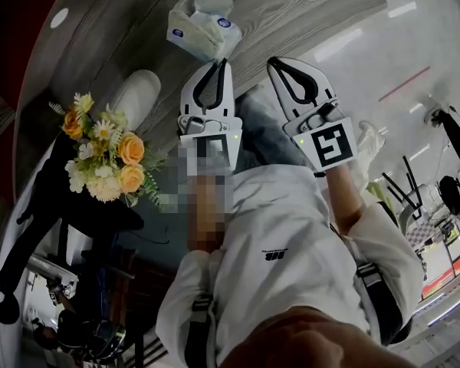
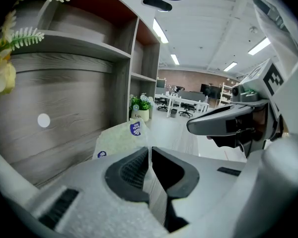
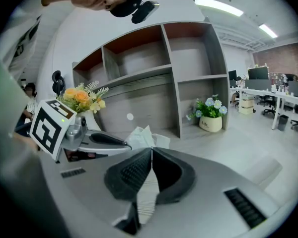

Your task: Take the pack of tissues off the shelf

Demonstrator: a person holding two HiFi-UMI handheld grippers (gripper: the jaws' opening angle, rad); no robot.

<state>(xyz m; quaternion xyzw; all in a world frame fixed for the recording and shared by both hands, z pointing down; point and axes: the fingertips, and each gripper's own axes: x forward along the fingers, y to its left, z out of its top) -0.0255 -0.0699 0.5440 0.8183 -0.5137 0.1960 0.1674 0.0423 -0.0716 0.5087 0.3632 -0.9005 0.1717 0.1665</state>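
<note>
The pack of tissues [image 1: 202, 23], white plastic with blue round labels, lies on the grey wood shelf board [image 1: 307, 6]. My left gripper [image 1: 221, 61] is shut, its tips right at the pack's near edge; I cannot tell whether they touch it. In the left gripper view the jaws [image 2: 149, 148] meet with nothing between them, and the pack [image 2: 120, 139] sits just beyond, to the left. My right gripper [image 1: 271, 62] is shut and empty beside the left one. From the right gripper view [image 3: 152, 148] the pack [image 3: 144, 137] shows past the left gripper's fingers [image 3: 99, 139].
A white vase of yellow and orange flowers [image 1: 107, 156] stands on the shelf to the left. A potted plant [image 3: 210, 114] stands in a lower compartment of the shelf unit [image 3: 174, 68]. Office desks and chairs [image 2: 184, 103] are far behind.
</note>
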